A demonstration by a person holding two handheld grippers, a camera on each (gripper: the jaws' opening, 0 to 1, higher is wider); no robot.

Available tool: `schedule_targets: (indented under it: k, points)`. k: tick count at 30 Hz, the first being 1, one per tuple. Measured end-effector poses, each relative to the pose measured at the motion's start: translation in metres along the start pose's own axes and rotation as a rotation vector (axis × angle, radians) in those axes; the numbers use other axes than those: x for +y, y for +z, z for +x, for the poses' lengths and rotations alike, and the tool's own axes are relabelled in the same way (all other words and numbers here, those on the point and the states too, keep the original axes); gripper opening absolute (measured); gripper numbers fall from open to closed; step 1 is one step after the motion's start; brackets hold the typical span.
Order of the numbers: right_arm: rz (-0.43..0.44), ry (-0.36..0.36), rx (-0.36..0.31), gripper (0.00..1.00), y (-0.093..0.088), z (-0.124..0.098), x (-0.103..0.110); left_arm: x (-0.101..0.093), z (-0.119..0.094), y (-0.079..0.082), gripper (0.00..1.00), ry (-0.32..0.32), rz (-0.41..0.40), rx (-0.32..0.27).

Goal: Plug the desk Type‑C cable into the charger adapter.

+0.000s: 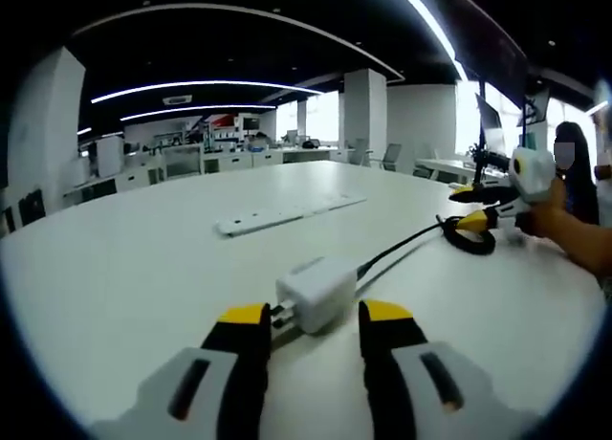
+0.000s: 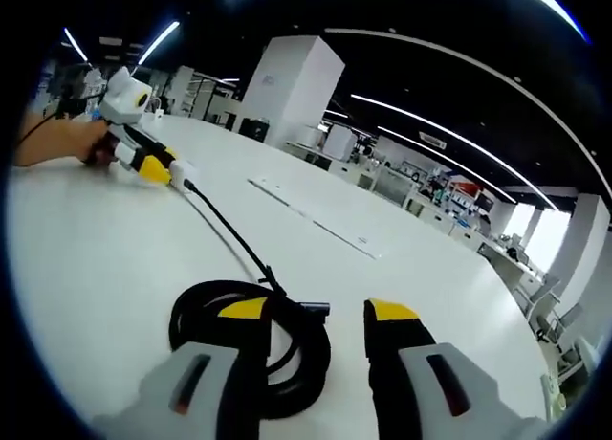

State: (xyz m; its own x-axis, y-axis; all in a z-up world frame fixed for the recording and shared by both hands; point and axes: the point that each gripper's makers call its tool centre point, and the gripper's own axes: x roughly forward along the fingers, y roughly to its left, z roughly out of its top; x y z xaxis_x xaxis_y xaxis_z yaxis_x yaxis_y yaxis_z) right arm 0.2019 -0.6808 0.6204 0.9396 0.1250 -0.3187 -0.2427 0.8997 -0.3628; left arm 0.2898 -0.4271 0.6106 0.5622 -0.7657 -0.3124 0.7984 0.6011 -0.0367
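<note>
The left claw (image 1: 311, 327) sits open around the white charger (image 1: 316, 294), to hold it steady on the surface (image 1: 143, 268). The right claw (image 2: 316, 323) is open by the black cable's plug (image 2: 316, 309), ready to grab it.

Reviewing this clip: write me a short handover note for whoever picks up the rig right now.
Left tongs: open, jaws on either side of the white charger on the table, not closed on it.
Right tongs: open over the coiled black cable; its loose plug lies between the jaws.
The cable's far end already appears to sit in the charger.
A white power strip lies further back.
Left: grasp charger and plug; check which end still needs plugging in.
</note>
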Motion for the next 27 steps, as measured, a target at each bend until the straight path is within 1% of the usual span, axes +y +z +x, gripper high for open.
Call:
schedule_targets:
  k: [3, 6, 9, 12, 14, 16, 18, 19, 21, 23, 24, 27]
  points:
    - [0.004, 0.001, -0.007, 0.4, 0.002, -0.001, 0.0, 0.0, -0.007, 0.003, 0.39, 0.002, 0.001, -0.01]
    - [0.037, 0.014, -0.028, 0.41, 0.007, -0.002, 0.001, -0.001, -0.013, 0.007, 0.42, -0.003, 0.008, -0.026]
    - [0.063, 0.014, -0.054, 0.43, 0.02, -0.007, -0.003, -0.001, -0.022, 0.014, 0.48, 0.0, 0.02, -0.041]
    - [0.079, 0.014, -0.081, 0.45, 0.029, -0.011, -0.007, -0.003, -0.032, 0.021, 0.49, 0.001, 0.034, -0.057]
    - [0.086, 0.018, -0.098, 0.46, 0.033, -0.015, -0.004, -0.002, -0.036, 0.027, 0.49, -0.002, 0.039, -0.073]
    - [0.092, 0.031, -0.108, 0.48, 0.036, -0.02, 0.001, -0.003, -0.039, 0.032, 0.49, -0.008, 0.04, -0.087]
    - [0.099, 0.068, -0.123, 0.53, 0.041, -0.025, 0.013, -0.005, -0.043, 0.038, 0.49, -0.018, 0.048, -0.104]
    - [0.092, 0.076, -0.127, 0.54, 0.043, -0.029, 0.019, -0.007, -0.045, 0.042, 0.5, -0.022, 0.056, -0.117]
    - [0.078, 0.079, -0.136, 0.54, 0.049, -0.035, 0.024, -0.014, -0.051, 0.051, 0.5, -0.045, 0.07, -0.15]
    - [0.072, 0.085, -0.155, 0.58, 0.056, -0.04, 0.027, -0.02, -0.056, 0.058, 0.5, -0.057, 0.082, -0.169]
    - [0.074, 0.09, -0.164, 0.59, 0.058, -0.042, 0.029, -0.017, -0.054, 0.06, 0.5, -0.062, 0.082, -0.177]
    - [0.081, 0.11, -0.204, 0.62, 0.07, -0.052, 0.035, -0.023, -0.061, 0.071, 0.51, -0.087, 0.064, -0.222]
